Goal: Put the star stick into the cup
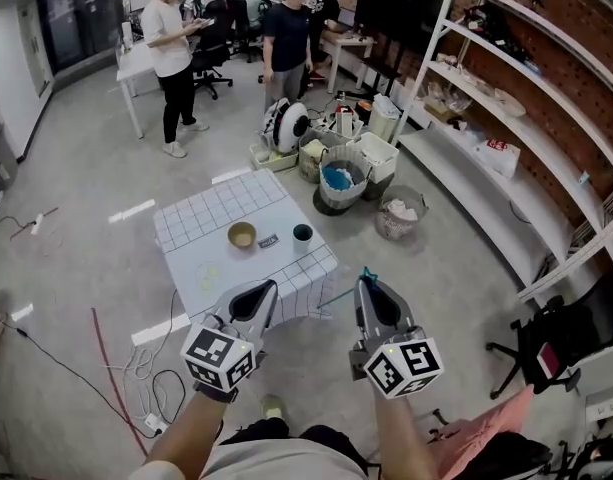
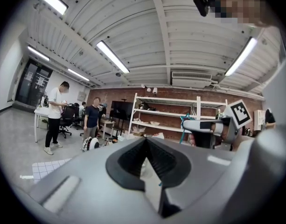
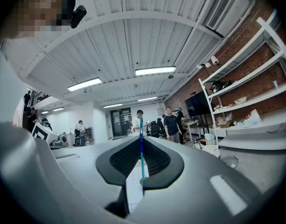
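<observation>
Head view, looking steeply down on a grey workshop floor (image 1: 76, 268). A white shelving unit (image 1: 476, 193) against a brick wall runs along the right side, and several people stand in the background at upper left.

A low table (image 1: 206, 223) with a white gridded top stands on the floor ahead of the person. On its near half, from left to right, are a shallow tan bowl (image 1: 242, 235), a small dark object (image 1: 268, 240) too small to identify, and the dark cup (image 1: 302, 234). The cup stands upright near the table's right edge.

Both handheld grippers are raised over the floor on the person's side of the table, level with each other and apart.

The left gripper (image 1: 266, 288) has its jaws pressed together at the tips; its own view shows nothing between them.

The right gripper (image 1: 366, 284) has its jaws clenched on the star stick (image 3: 142, 162), a thin teal rod that rises upright through the middle of the jaw opening and projects beyond the tips. The stick is therefore in the right gripper, well apart from the cup and nearer to the person than the table's front edge.
</observation>
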